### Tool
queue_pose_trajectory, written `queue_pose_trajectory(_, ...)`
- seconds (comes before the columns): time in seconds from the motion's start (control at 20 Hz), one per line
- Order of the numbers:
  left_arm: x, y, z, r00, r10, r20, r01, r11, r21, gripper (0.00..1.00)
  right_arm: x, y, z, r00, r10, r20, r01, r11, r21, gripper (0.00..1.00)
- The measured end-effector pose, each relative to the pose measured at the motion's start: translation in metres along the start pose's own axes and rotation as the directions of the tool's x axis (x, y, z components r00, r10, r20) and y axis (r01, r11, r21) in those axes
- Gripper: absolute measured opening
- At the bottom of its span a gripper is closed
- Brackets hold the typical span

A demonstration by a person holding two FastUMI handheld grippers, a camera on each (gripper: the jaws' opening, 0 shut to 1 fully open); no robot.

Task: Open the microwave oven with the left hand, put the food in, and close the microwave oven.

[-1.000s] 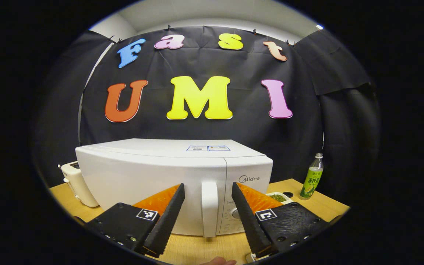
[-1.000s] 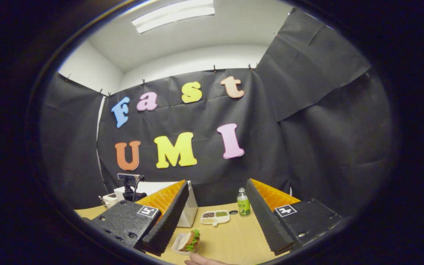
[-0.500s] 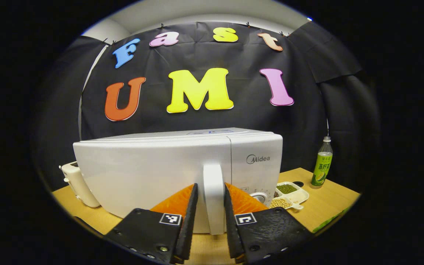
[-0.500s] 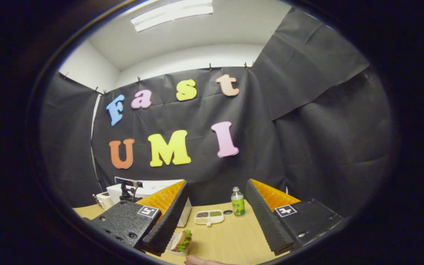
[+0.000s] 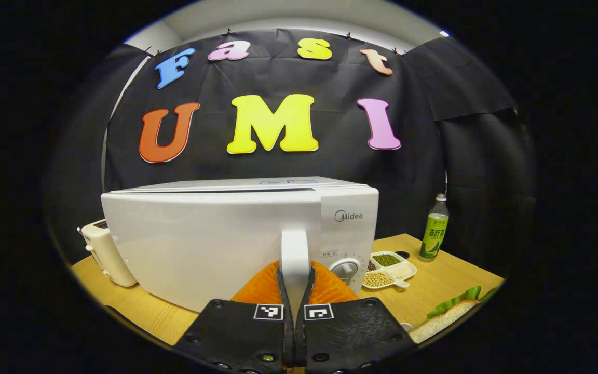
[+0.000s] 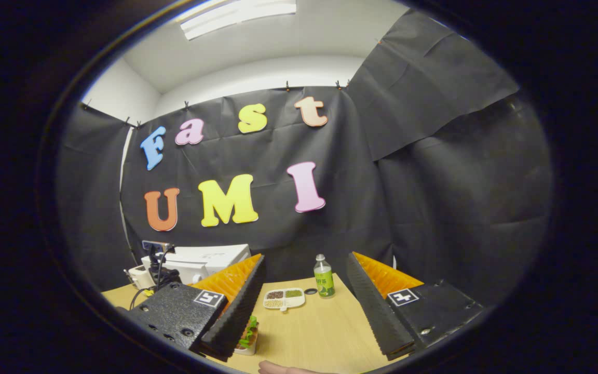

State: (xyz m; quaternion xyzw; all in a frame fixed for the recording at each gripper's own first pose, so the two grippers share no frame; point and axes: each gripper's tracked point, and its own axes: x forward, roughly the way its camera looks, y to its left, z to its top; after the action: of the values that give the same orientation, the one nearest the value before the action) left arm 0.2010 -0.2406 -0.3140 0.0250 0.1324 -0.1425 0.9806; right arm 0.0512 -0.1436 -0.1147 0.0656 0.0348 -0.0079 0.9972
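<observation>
In the left gripper view, my left tongs are closed on the white vertical door handle of the white microwave oven, one black ribbed finger pressing each side of it. The door appears slightly ajar, with a dark gap along its top edge. The oven stands on the light wooden tabletop. To the right of the oven lie a white divided dish of beans and a green-labelled plastic bottle; a cream toaster stands to its left. In the right gripper view, my right tongs are wide open and empty. The sandwich with green lettuce in a white dish rests on the tabletop right of the oven, partly hidden behind one finger.
</observation>
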Motion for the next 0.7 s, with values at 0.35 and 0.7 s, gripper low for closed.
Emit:
queue_pose_trajectory(0.35, -0.062, 0.012, -0.008, 0.992, -0.127, 0.005, 0.127, 0.992, 0.024, 0.00, -0.019, 0.031, -0.006, 0.999, 0.044, -0.012, -0.043, 0.999, 0.031, 0.99)
queue_pose_trajectory(0.7, -0.133, 0.044, -0.015, 0.982, -0.185, -0.020, 0.186, 0.983, 0.004, 0.01, -0.052, 0.060, -0.008, 0.997, 0.079, -0.026, -0.079, 0.997, -0.009, 0.90)
